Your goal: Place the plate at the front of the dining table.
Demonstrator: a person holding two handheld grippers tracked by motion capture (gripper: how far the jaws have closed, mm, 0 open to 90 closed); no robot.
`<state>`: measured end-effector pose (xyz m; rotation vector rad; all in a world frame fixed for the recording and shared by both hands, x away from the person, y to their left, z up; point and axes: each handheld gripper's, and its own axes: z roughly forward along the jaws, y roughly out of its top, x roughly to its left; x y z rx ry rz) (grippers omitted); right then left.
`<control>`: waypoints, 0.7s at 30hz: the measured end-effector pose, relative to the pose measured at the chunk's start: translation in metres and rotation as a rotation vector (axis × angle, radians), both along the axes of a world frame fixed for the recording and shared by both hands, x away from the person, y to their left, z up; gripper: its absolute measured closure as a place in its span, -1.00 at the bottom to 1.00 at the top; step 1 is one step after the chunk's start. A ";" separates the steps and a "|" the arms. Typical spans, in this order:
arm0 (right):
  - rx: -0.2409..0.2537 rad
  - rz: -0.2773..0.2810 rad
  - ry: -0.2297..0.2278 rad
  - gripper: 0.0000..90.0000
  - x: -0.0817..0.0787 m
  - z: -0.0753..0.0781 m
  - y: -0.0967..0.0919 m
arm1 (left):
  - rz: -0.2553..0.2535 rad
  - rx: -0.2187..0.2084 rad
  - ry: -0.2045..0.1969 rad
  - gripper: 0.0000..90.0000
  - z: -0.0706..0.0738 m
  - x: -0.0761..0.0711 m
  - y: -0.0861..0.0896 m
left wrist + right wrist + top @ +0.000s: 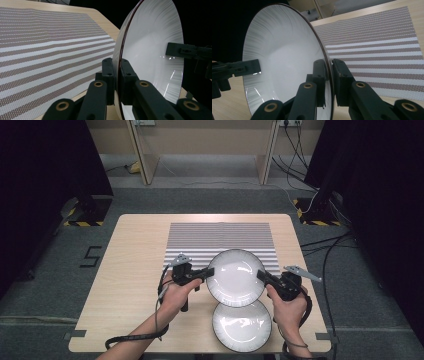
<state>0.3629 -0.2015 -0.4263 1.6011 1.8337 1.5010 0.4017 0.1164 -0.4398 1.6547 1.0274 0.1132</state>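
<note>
A white plate with a dark rim hangs above the table, held between both grippers. My left gripper is shut on its left rim, my right gripper on its right rim. In the left gripper view the plate stands on edge between the jaws of my left gripper, with the other gripper's jaw across it. In the right gripper view the plate is pinched at its rim by my right gripper. A second white plate lies flat near the table's front edge.
A striped grey and white placemat lies on the wooden table behind the lifted plate, seen also as the placemat and the placemat. Cables and stand bases lie on the floor around the table.
</note>
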 end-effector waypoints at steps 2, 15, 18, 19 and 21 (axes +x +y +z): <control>-0.005 0.001 -0.004 0.81 0.002 0.000 0.001 | 0.002 0.000 -0.002 0.87 0.001 0.001 0.000; -0.019 -0.009 -0.019 0.80 0.014 0.006 0.003 | 0.024 -0.003 -0.006 0.88 0.005 0.010 0.000; -0.020 -0.007 -0.018 0.80 0.016 0.006 0.004 | 0.026 -0.004 -0.004 0.88 0.005 0.012 0.001; -0.020 -0.007 -0.018 0.80 0.017 0.006 0.004 | 0.026 -0.004 -0.004 0.87 0.005 0.013 0.001; -0.020 -0.006 -0.016 0.80 0.019 0.006 0.004 | 0.027 -0.003 -0.005 0.88 0.006 0.015 0.001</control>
